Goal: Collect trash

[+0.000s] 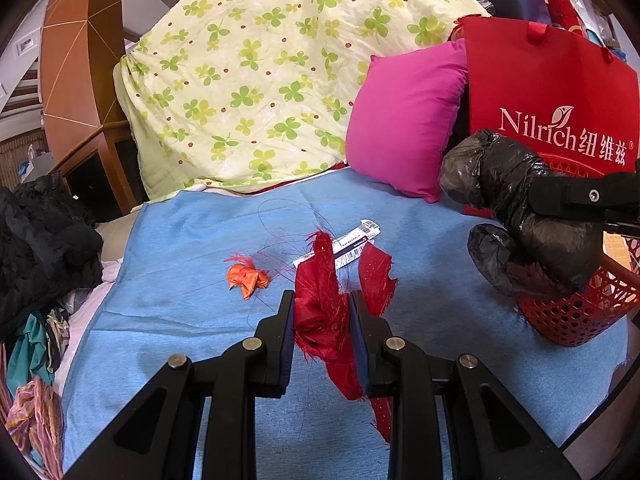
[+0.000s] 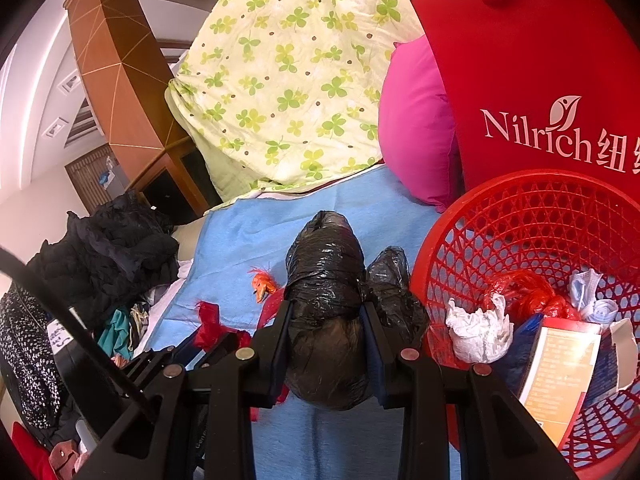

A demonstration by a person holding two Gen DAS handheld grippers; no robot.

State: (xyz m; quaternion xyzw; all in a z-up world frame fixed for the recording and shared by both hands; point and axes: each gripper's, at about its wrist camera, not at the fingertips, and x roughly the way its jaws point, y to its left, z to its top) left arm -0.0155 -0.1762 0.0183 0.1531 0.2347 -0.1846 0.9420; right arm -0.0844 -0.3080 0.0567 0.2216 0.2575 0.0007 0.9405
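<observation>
My right claw (image 2: 326, 320) is clamped on a crumpled black plastic bag (image 2: 326, 280). The red mesh basket (image 2: 540, 216) lies directly to the right of this claw, very near. In the left wrist view the bag hangs at the basket's near rim, part of it already over the edge. The bag's long axis runs along the fingers, away from the camera, so I judge the coming move is a short shift to the right until the whole bag is above the opening. The right hand is clearly the nearer one to the basket.

My left claw (image 1: 322, 312) is closed on a frayed red fabric scrap (image 1: 320, 312), held over the blue sheet (image 1: 192, 240) of the bed. The basket is well to its right, behind the other claw.

I count three pieces of trash on the sheet: one crumpled orange wrapper (image 1: 246, 276), one white label strip with barcodes (image 1: 352, 240) and one more red fabric scrap (image 1: 376, 276). Inside the basket I see one white crumpled tissue (image 2: 478, 330), one red plastic lump (image 2: 524, 296), one face mask (image 2: 592, 300) and one flat carton (image 2: 560, 368).
</observation>
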